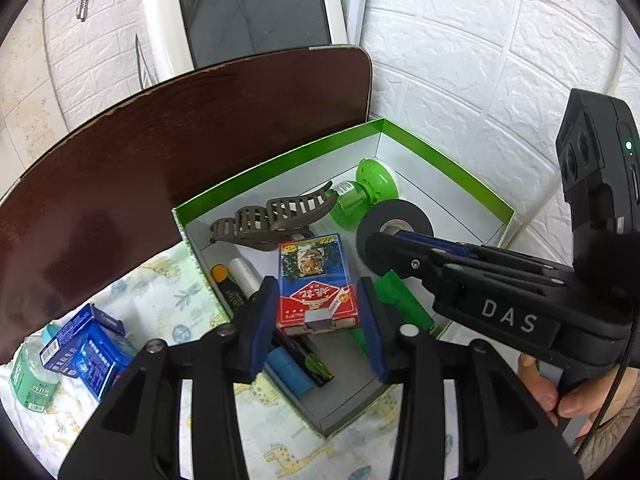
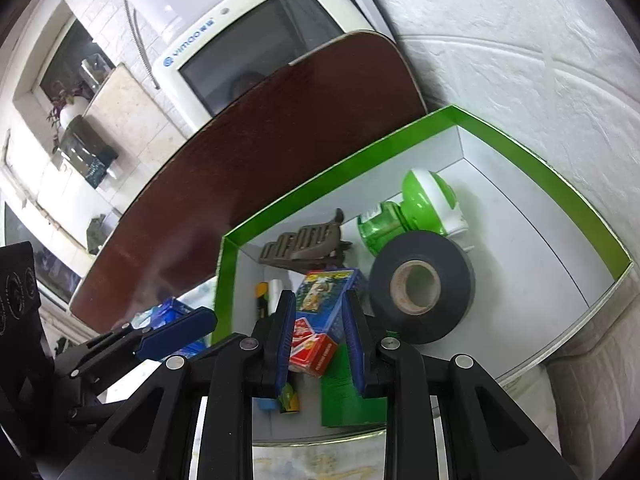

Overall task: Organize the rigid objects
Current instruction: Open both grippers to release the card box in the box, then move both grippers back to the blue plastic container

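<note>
The green-rimmed box (image 1: 280, 162) stands on a patterned cloth (image 1: 160, 300) over the dark tabletop (image 1: 180, 140), its far corner near the white brick wall (image 1: 500, 60). It holds:
- a brown hair claw (image 1: 272, 220)
- a green bottle (image 1: 360, 192)
- a black tape roll (image 2: 420, 284)
- a red-and-blue card pack (image 1: 316, 280) lying over pens (image 1: 232, 288)
- a blue tube (image 1: 290, 370)
- a green carton (image 2: 344, 392)

The box floor on the right side is bare. Outside its left wall, on the cloth, are blue cartons (image 1: 88, 344) and a pale bottle (image 1: 30, 376).

The left gripper (image 1: 316, 328) has its jaws apart, framing the card pack without touching it. The right gripper (image 2: 320, 320) reaches in by the tape roll, its jaws narrowly parted and gripping nothing.
</note>
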A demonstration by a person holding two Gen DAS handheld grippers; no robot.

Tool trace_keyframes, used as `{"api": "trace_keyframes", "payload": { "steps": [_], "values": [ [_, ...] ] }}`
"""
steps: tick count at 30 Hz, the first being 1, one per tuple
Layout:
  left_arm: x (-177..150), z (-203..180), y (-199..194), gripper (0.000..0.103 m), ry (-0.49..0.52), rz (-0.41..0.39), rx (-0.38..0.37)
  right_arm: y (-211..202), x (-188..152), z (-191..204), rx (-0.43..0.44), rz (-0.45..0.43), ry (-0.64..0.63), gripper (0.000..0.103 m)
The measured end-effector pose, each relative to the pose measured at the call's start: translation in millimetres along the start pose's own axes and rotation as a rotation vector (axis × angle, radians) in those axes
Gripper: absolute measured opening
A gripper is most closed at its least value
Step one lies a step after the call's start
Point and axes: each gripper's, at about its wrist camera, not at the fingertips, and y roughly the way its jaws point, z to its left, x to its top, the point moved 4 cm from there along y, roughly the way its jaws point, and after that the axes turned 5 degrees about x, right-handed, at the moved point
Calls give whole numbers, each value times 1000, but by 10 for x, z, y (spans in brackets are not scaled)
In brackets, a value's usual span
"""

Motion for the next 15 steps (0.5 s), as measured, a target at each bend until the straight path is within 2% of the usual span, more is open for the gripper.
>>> {"api": "trace_keyframes", "payload": {
  "steps": [6,15],
  "values": [
    [-169,293,-194,48,-60,-17,49,-69,-30,281,28,-7,-47,26],
    [-750,1302,-459,54,-289,-5,188,177,-225,940,104,67,-163,26]
  ]
}}
